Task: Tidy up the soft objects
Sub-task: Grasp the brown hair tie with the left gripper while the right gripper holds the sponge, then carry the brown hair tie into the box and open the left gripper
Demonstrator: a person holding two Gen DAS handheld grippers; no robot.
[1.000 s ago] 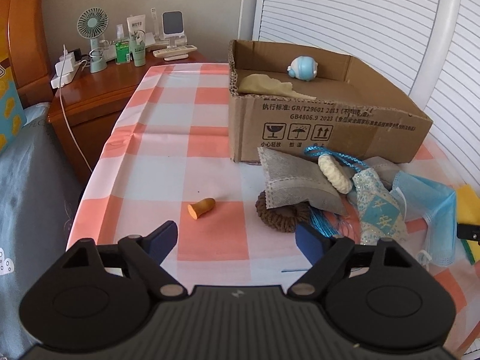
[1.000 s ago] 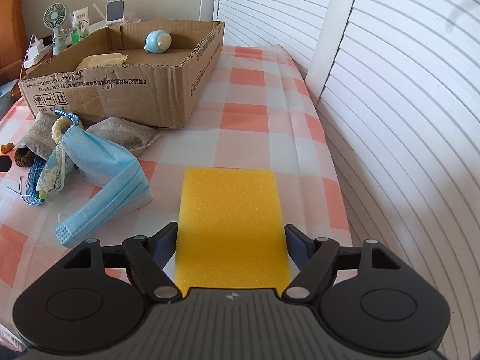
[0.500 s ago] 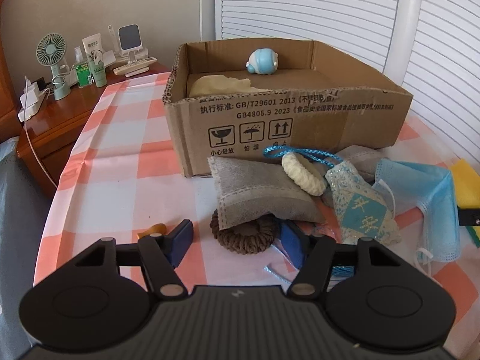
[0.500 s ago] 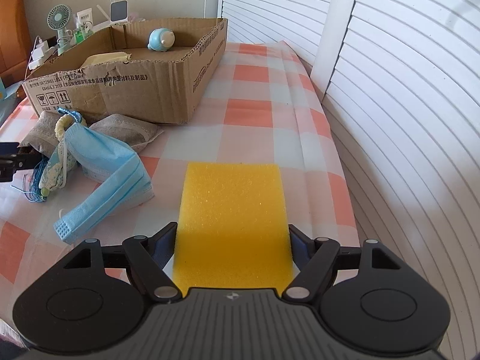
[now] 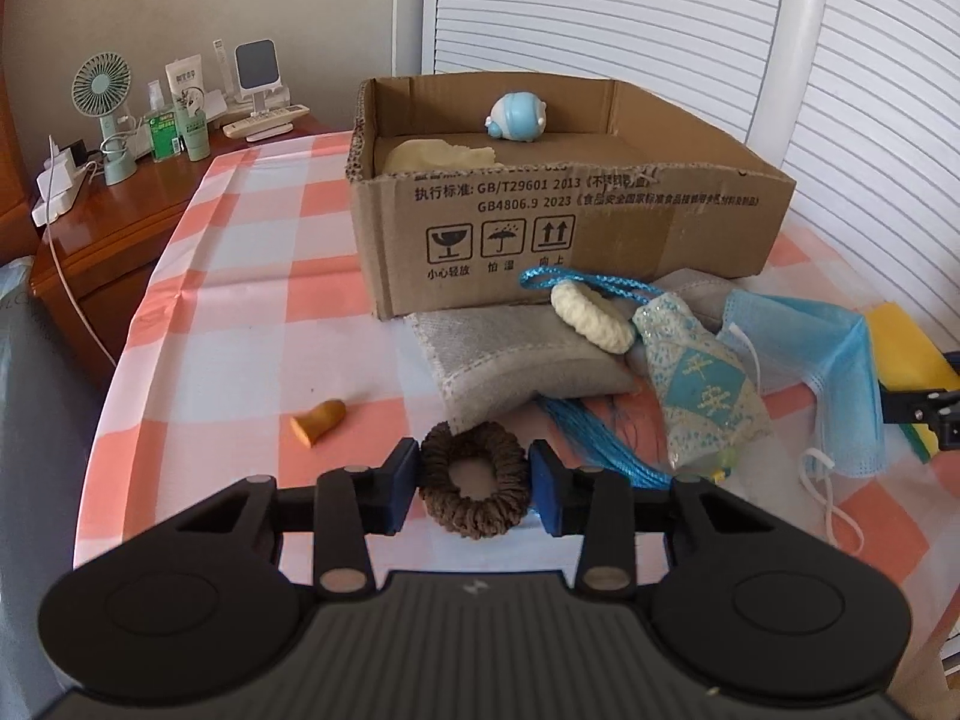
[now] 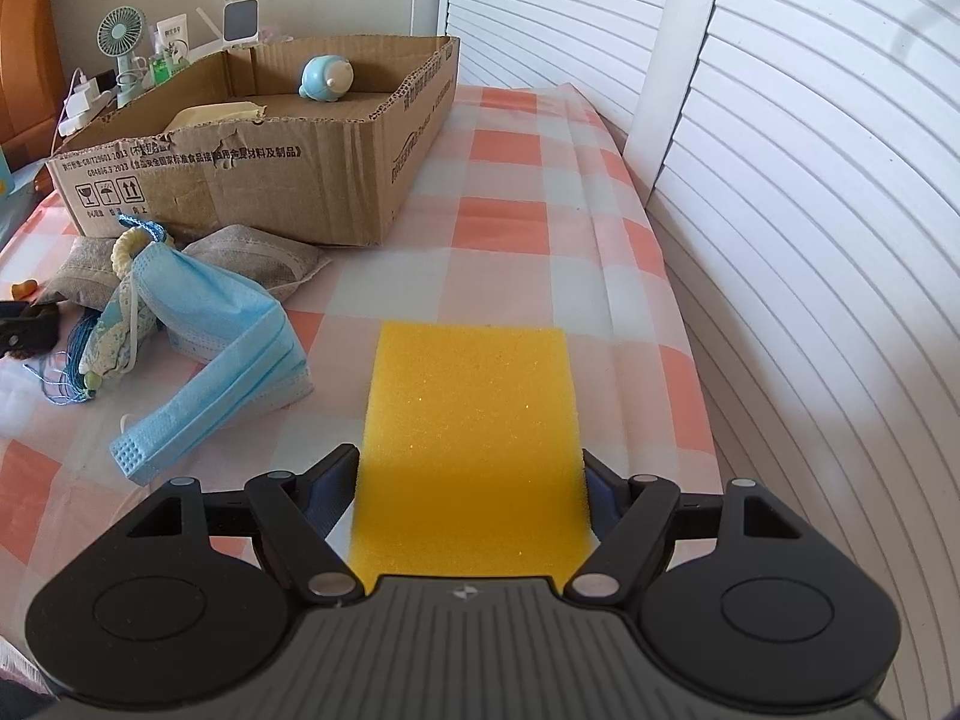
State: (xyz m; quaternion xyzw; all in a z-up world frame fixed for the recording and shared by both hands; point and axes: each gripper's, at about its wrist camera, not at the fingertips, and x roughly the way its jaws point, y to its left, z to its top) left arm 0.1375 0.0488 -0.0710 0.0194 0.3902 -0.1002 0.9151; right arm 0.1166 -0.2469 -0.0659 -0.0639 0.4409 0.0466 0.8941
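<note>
White shutter doors back a table spread with a pink-and-white checked cloth [image 5: 252, 312], and the sorting is at the pick-up step. A brown hair tie [image 5: 474, 489] lies near the front edge of the table, and the left gripper [image 5: 474, 483] has it between its blue pads; the jaws are closing, and each pad sits right against the ring's outer side, so the grip looks about made, though I cannot tell how firmly. Just behind the tie lies a grey pouch [image 5: 516, 360], with a cream knitted ring [image 5: 591, 318], a blue cord [image 5: 576, 282] and a patterned sachet [image 5: 702, 390] heaped on and beside it, and a blue face mask [image 5: 822, 360] toward the right edge. An orange finger cot [image 5: 318, 420] lies alone on the cloth to the left.

At the right edge, the right gripper [image 6: 471, 498] clasps a yellow sponge [image 6: 474, 420] by its two long sides, jaws wide, the sponge filling the gap between them.

Behind the heap stands a cardboard box [image 5: 570, 228], already holding a blue toy [image 5: 516, 117] and a beige cloth [image 5: 438, 153]. Next, I judge, the tie needs lifting clear of the pouch's corner and carrying over the box's near wall before release; being soft, it may squash or slip.
</note>
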